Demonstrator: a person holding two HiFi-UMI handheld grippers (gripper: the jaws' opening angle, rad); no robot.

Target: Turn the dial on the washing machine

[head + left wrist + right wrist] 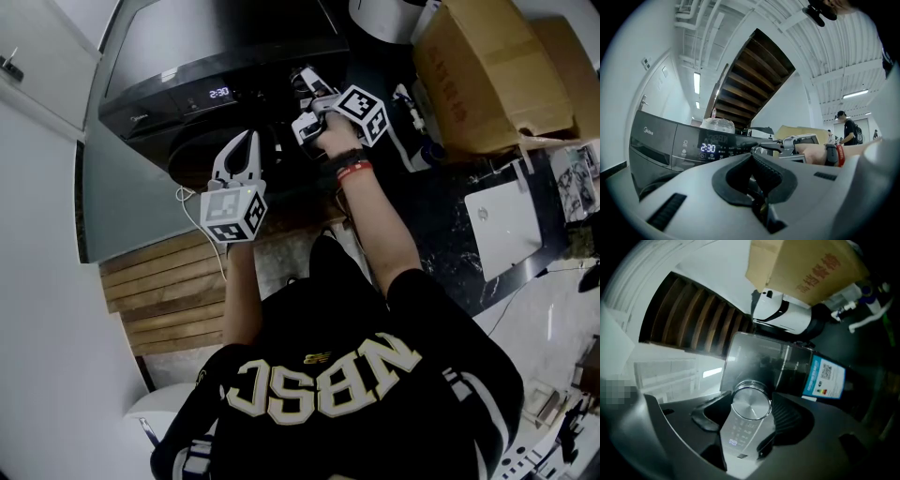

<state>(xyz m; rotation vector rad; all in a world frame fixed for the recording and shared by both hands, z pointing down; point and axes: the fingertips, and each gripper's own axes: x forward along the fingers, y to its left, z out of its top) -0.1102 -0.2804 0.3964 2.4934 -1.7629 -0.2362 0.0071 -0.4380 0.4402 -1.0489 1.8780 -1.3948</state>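
- Jaws of my right gripper [748, 414] stand spread, one to each side of the washing machine's silver dial [751, 404]. The pads lie just beside its rim, and I see no firm pinch on it yet.
- Jaws of my left gripper [757, 180] are pressed together with nothing between them.
- What the coming move turns on is that the dial sits dead ahead of my right jaws, its round face square to me. Its axis comes straight out of the control panel [234, 94] along the line of my gripper.
- I judge the twist must therefore go about that same line, a roll of my wrist rather than a sideways push.
- Just past the dial in the right gripper view runs the pale panel strip, with small blue lit figures [733, 442] on it.
- From the head view the right gripper is up against the panel, to the right of the lit "2:30" display [708, 148], and it hides the dial there.
- My left gripper hangs lower and to the left, well apart from the dial and pointed toward the display end of the panel, so the right hand is plainly the nearer one.
- Next, as I judge it, the right pads must close on the rim evenly, since a lopsided hold on the smooth metal could slip when I roll.
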